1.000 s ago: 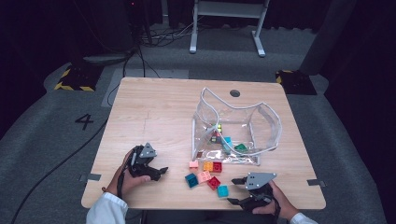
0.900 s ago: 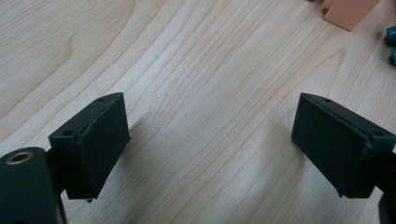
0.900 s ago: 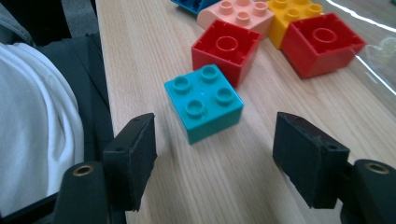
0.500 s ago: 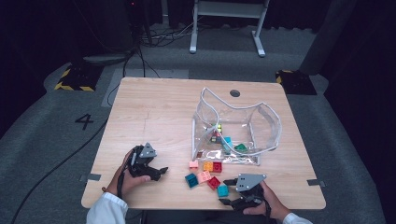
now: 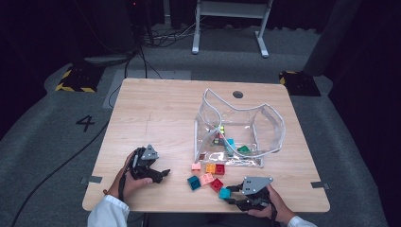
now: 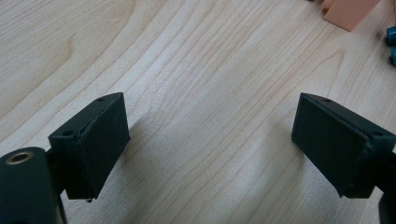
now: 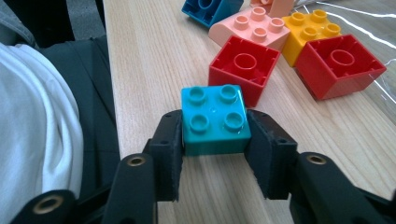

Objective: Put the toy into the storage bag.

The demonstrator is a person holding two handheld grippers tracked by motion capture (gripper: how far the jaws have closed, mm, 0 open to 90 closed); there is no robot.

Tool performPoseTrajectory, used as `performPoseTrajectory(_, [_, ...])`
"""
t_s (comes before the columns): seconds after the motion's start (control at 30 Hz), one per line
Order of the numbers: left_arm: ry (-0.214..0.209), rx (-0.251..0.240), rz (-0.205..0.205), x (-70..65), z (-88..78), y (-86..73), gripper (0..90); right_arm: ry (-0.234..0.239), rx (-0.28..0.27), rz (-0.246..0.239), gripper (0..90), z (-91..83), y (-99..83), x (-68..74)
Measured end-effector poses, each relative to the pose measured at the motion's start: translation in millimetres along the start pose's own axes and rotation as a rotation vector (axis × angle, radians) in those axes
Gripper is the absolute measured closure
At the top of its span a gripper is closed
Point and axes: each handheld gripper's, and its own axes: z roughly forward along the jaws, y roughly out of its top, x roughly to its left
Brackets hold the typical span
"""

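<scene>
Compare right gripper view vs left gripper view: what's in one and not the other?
Right gripper view alone: the right gripper shut on a turquoise brick, two red bricks, a yellow brick and a white sleeve. Left gripper view alone: the left gripper, jaws wide apart over bare wood. Both: the wooden table and a pink brick.

Ahead of my left gripper's jaws, a peach plastic block (image 6: 349,11) and a small teal piece (image 6: 391,44) are cut off by the frame edge, so I can't tell their shapes. Beyond my right gripper's jaws, a blue plastic brick (image 7: 211,9) runs off the top edge. The sides of the turquoise four-stud brick (image 7: 214,120) are covered by the pads. From above, the pieces inside the clear plastic pouch (image 5: 270,124) are too small to identify.
</scene>
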Motion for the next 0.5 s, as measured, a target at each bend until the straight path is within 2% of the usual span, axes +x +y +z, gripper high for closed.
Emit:
performPoseTrajectory(0.17, [0.000, 0.000, 0.000, 0.0, 0.0, 0.0, 11.2, 0.009, -0.002, 0.002, 59.2, -1.3, -1.1, -0.8])
performPoseTrajectory(0.5, [0.000, 0.000, 0.000, -0.1, 0.0, 0.0, 11.3, -0.020, 0.013, -0.014, 59.3, -12.4, -6.6, -5.4])
